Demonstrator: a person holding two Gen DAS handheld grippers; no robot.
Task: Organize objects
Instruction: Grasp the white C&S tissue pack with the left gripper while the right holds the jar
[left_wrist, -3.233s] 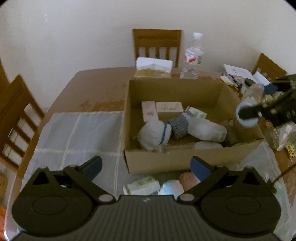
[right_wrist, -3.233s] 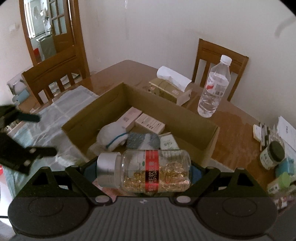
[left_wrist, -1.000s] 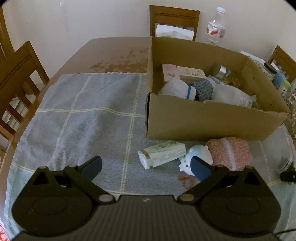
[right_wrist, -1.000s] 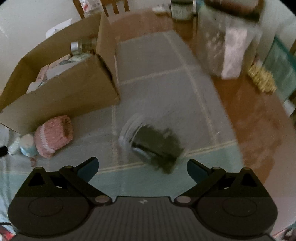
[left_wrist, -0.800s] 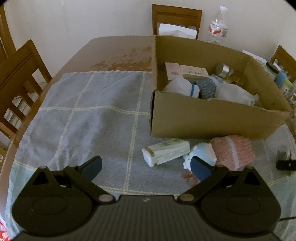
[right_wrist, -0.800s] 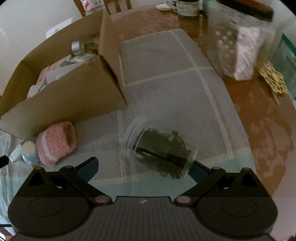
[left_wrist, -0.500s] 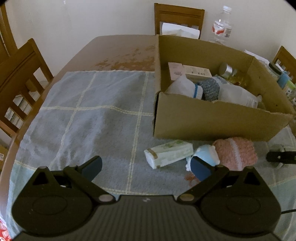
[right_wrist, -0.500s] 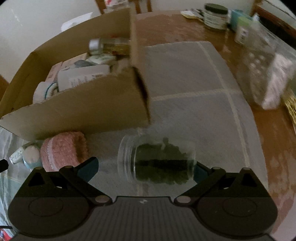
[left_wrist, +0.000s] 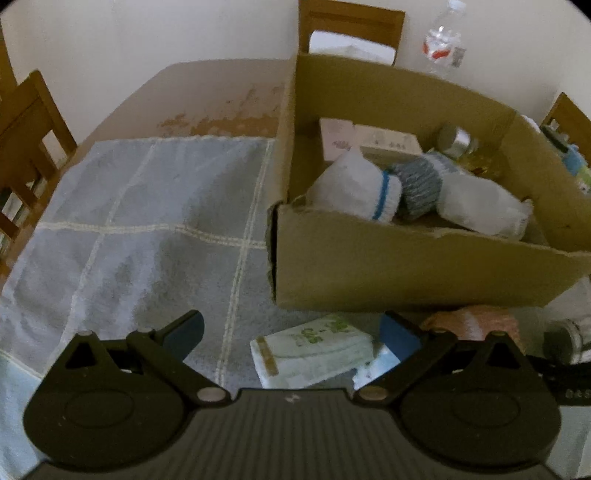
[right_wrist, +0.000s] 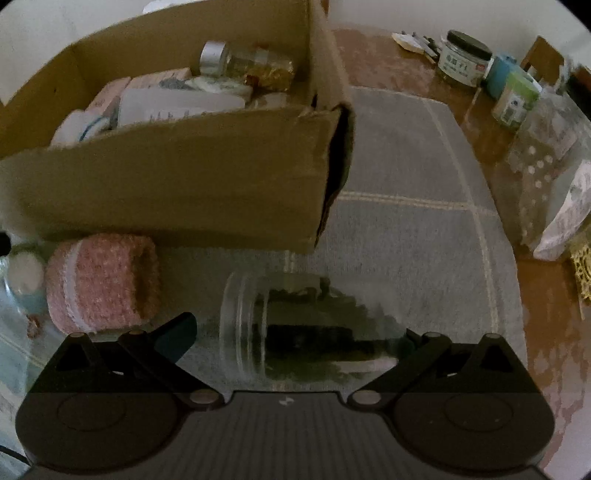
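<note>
A wooden table (left_wrist: 207, 92) carries a grey checked cloth (left_wrist: 140, 206) and jars (right_wrist: 463, 57).

Open cloth (left_wrist: 147, 206) left of box (left_wrist: 406, 269), pink knit (right_wrist: 103, 280) crowding jar (right_wrist: 295, 332)

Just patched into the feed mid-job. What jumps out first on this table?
The big cardboard box on the grey cloth, already crowded with socks, cartons and a gold-filled bottle. Right in front of it a clear jar of dark leaves lies on its side between the open right gripper fingers, next to a pink knitted roll.
</note>
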